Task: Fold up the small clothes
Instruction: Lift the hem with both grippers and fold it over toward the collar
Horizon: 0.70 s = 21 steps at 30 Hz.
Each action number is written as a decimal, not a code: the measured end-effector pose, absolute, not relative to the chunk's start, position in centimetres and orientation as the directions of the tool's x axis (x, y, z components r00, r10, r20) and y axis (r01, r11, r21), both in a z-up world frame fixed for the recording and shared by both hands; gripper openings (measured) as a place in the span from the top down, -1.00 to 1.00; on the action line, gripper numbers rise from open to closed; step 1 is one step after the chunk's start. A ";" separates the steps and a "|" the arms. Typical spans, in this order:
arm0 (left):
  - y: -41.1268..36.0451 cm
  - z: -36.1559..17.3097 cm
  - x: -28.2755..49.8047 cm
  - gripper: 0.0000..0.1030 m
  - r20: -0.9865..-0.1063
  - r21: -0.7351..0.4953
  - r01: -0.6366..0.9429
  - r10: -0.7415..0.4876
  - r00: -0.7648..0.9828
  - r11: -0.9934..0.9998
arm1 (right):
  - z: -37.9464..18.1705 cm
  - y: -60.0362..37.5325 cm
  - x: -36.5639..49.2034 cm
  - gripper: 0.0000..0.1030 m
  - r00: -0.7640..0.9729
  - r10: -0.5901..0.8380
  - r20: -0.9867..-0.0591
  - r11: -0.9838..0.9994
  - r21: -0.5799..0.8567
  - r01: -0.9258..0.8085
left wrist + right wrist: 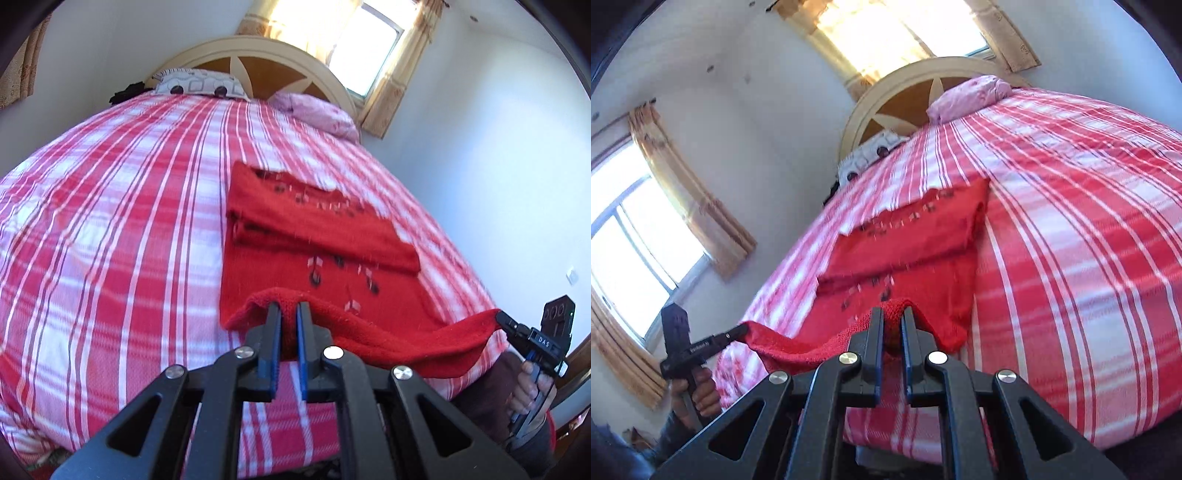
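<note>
A small red knitted sweater (314,236) with dark and white motifs lies on the red-and-white checked bed (110,206), its sleeves folded across the body. My left gripper (288,308) is shut on one bottom corner of the hem. My right gripper (893,314) is shut on the other bottom corner and also shows in the left wrist view (499,316). The hem is lifted and stretched between them near the bed's foot edge. The sweater also shows in the right wrist view (916,240), as does the left gripper (738,329).
A patterned pillow (199,83) and a pink pillow (317,110) lie by the cream headboard (266,55). Curtained windows (631,236) are in the walls. The bed's foot edge (942,435) is just below the grippers.
</note>
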<state>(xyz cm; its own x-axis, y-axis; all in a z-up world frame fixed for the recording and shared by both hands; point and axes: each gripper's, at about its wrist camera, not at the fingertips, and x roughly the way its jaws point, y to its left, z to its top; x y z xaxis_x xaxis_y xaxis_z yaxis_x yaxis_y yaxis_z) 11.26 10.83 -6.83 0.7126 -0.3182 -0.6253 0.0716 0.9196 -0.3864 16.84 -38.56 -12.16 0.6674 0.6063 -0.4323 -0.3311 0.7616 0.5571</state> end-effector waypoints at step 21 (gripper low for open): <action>10.4 -3.7 23.3 0.85 -0.596 -0.366 0.042 -0.269 0.756 0.930 | -8.3 -38.2 29.2 0.85 0.716 0.550 -0.430 0.792 0.539 -0.285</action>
